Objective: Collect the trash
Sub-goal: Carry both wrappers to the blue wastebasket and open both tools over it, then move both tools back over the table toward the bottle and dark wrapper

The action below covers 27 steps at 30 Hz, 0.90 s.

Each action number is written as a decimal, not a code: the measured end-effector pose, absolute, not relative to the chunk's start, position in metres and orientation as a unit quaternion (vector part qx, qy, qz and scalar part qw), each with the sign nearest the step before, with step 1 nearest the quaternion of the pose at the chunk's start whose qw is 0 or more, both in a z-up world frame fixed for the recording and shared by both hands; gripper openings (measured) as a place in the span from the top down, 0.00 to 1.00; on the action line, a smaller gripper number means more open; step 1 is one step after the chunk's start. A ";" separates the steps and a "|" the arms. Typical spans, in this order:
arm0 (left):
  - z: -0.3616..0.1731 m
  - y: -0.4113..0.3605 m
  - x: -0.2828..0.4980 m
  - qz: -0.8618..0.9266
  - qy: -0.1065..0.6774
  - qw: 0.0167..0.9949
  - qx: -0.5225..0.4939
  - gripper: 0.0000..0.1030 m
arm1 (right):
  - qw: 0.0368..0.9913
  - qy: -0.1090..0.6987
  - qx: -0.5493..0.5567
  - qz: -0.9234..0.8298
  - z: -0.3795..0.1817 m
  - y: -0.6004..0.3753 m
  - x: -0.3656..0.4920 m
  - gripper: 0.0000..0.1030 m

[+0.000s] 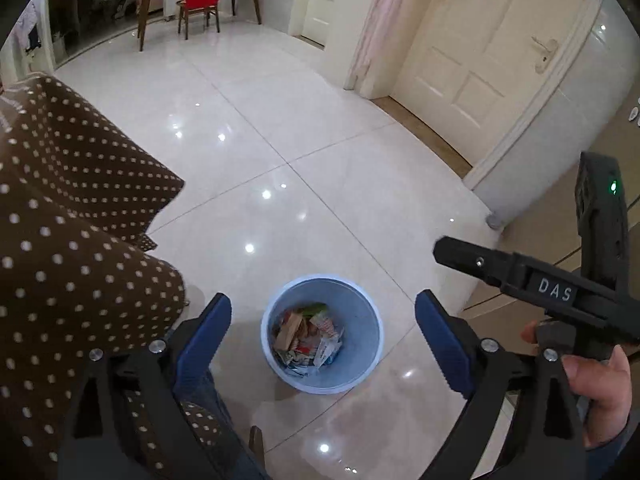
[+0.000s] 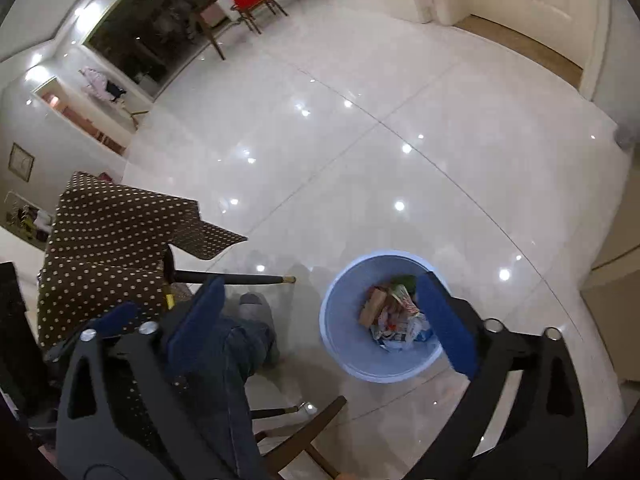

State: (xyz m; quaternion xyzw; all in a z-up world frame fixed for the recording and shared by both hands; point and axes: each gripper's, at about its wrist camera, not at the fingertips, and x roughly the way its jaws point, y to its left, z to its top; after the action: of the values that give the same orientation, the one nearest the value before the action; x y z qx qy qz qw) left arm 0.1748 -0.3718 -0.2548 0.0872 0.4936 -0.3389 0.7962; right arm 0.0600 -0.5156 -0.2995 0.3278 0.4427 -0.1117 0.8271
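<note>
Crumpled wrappers and paper scraps [image 1: 308,336] heaped at the bottom of a pale blue bin [image 1: 362,376], upright on glossy white floor tiles [image 1: 280,128]. Directly above the bin, left gripper [image 1: 322,332] with blue pads spread wide, nothing between them. Right gripper [image 2: 320,320] also poised above the bin, slightly to one side, jaws likewise released and empty, 1 pad overlapping the bin's rim in view. Beside the bin, a brown polka-dot cloth [image 1: 72,208] draped over furniture; a jeans-clad leg [image 2: 240,344] between cloth and bin. No loose litter visible on the tiles around the bin. By the look of it, drop-off done with both grippers empty; anything left to collect, out of sight.
</note>
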 end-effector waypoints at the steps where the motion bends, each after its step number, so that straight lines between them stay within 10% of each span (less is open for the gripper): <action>1: -0.253 -0.370 0.173 -0.338 0.492 0.798 0.086 0.11 | 0.826 0.446 0.324 -0.118 -0.300 -0.516 0.059 0.06; 27: -0.102 -0.300 0.117 -0.364 0.301 0.877 0.092 0.07 | 0.892 0.353 0.267 -0.088 -0.165 -0.450 0.080 0.06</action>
State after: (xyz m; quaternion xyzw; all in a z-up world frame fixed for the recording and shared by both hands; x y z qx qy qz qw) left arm 0.1175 -0.2998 -0.1018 0.0921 0.3011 -0.3637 0.8767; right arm 0.0802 -0.4500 -0.1649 0.2670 0.3528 -0.0881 0.8925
